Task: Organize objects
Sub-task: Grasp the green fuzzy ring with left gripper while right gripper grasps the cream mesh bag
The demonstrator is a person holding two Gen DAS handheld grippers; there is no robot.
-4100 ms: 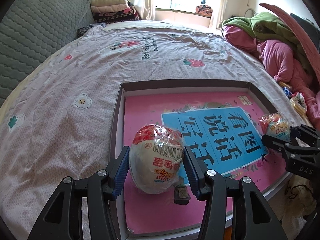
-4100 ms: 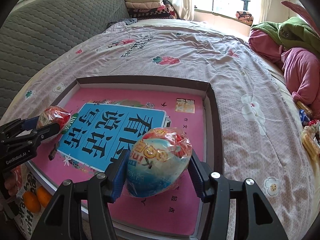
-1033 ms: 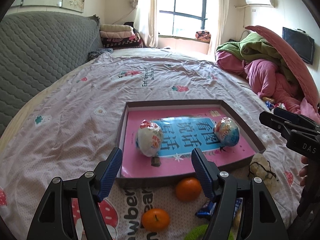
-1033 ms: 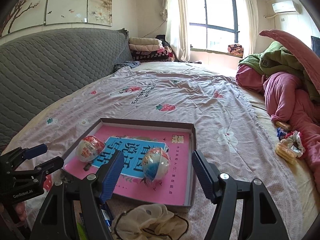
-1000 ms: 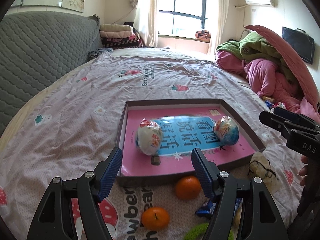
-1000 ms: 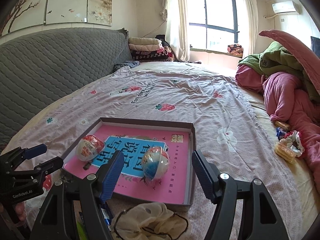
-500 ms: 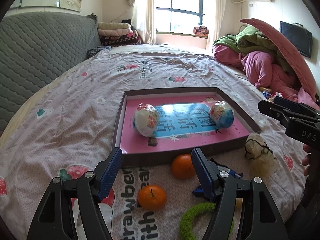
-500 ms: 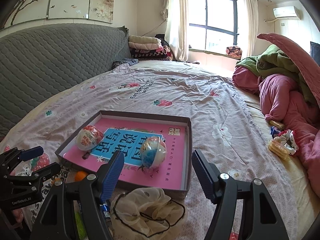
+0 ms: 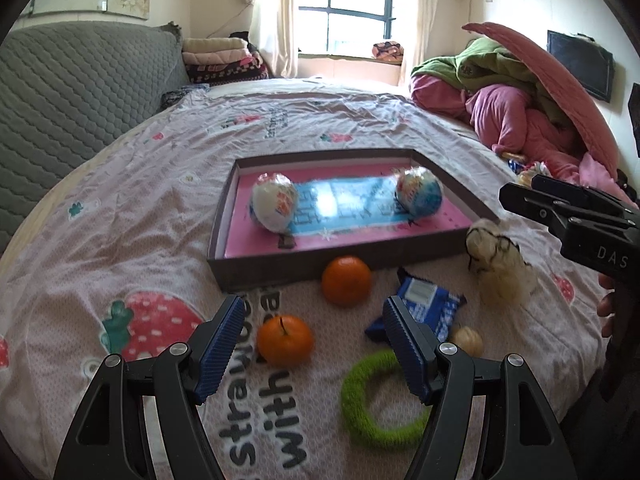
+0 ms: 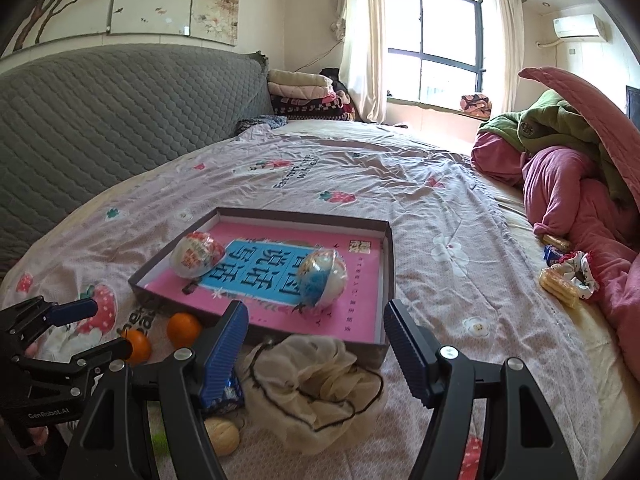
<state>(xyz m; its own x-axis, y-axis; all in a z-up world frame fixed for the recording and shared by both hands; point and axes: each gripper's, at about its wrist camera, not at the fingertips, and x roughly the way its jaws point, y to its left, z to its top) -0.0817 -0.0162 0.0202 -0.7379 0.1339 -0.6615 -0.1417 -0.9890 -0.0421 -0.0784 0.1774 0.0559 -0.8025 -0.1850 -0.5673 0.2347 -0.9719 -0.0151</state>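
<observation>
Two wrapped eggs (image 9: 274, 207) (image 9: 419, 197) lay inside the shallow box (image 9: 280, 272) on the bed (image 9: 120, 216); the left claw (image 9: 312, 344) and right claw (image 10: 316, 344) gaped wide, holding nothing.

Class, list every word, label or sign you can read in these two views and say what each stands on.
"DAS": right tool's body.
"GenRobot.AI": left tool's body.
"straw…", "with": bedsheet, partly hidden.
Large characters on blue panel in tray: too blurred to read.
Egg wrappers, blue packet: unreadable.
</observation>
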